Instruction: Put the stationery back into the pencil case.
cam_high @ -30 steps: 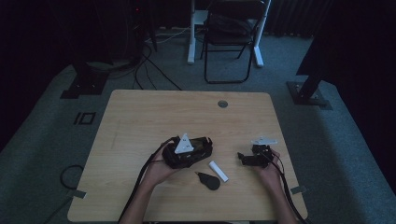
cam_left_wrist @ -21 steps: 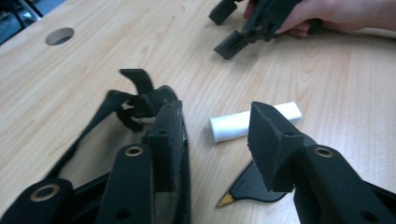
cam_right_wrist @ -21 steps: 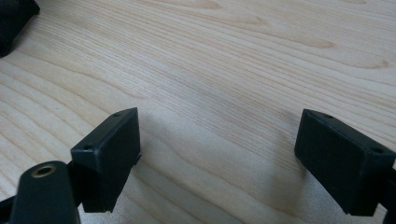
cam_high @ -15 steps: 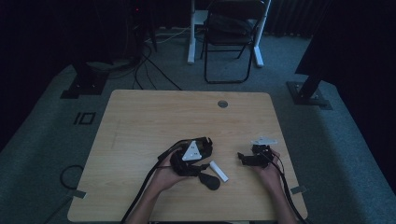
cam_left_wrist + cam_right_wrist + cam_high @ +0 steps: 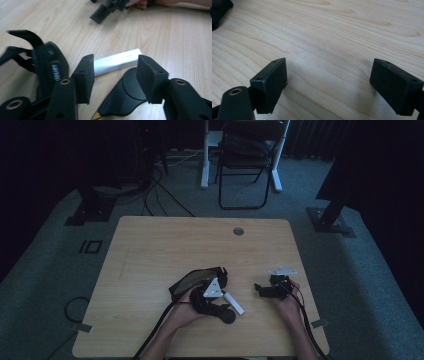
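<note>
A short white bar (image 5: 117,61) lies on the wooden table (image 5: 165,245), against a flat black round-ended piece (image 5: 125,96) with a gold tip. My left gripper (image 5: 115,67) hovers low over them. Its jaws have just been opening, and the bar lies just beyond the gap, untouched by the pads. Seen from above, the left gripper (image 5: 222,305) sits beside the white bar (image 5: 234,302) and the black piece (image 5: 228,316). My right gripper (image 5: 260,290) rests to the right, and its open jaws (image 5: 327,85) hold only bare wood between them.
A black strapped pouch (image 5: 197,277) lies just behind the left gripper; the same pouch (image 5: 47,70) is at its left side. A round grommet (image 5: 238,231) sits near the table's far edge. A folding chair (image 5: 247,160) and cables stand on the floor beyond.
My left gripper has moved from above the black pouch to the right and nearer, sinking toward the white bar. The right gripper has stayed put.
</note>
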A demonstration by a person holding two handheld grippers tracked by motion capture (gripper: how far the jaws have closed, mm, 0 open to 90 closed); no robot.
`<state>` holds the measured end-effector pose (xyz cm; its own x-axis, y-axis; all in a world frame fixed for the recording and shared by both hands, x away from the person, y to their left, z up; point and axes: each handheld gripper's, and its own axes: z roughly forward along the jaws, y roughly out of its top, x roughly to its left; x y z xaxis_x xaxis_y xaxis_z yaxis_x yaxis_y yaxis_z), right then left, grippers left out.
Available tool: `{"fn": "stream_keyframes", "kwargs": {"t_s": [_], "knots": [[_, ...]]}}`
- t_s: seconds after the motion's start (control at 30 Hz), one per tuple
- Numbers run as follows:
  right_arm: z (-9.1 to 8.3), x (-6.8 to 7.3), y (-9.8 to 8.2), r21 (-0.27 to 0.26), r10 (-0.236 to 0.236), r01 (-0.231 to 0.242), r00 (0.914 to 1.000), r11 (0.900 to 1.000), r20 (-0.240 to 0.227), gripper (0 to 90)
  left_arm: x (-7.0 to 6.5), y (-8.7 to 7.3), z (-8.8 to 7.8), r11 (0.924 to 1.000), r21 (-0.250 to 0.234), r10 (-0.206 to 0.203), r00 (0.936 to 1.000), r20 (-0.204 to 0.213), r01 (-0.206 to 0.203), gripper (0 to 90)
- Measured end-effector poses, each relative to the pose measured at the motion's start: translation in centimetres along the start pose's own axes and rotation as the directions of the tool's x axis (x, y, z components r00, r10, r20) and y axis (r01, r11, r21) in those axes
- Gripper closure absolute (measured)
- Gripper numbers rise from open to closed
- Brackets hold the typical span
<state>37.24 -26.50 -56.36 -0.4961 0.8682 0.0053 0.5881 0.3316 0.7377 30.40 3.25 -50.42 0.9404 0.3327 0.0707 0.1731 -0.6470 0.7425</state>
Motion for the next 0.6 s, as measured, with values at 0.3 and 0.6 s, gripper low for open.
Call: {"fn": "stream_keyframes", "kwargs": {"t_s": [0.3, 0.6], "knots": [[0.0, 0.0, 0.0, 0.000, 0.000, 0.000, 1.0000, 1.000, 0.000, 14.2, -0.9, -0.5, 1.6, 0.9975, 0.059, 0.036, 0.9975, 0.060, -0.040, 40.8], [0.0, 0.0, 0.0, 0.001, 0.001, -0.001, 1.0000, 1.000, 0.000, 14.2, -2.0, -1.0, 3.3, 0.9912, 0.101, 0.076, 0.9923, 0.098, -0.086, 40.5]]}}
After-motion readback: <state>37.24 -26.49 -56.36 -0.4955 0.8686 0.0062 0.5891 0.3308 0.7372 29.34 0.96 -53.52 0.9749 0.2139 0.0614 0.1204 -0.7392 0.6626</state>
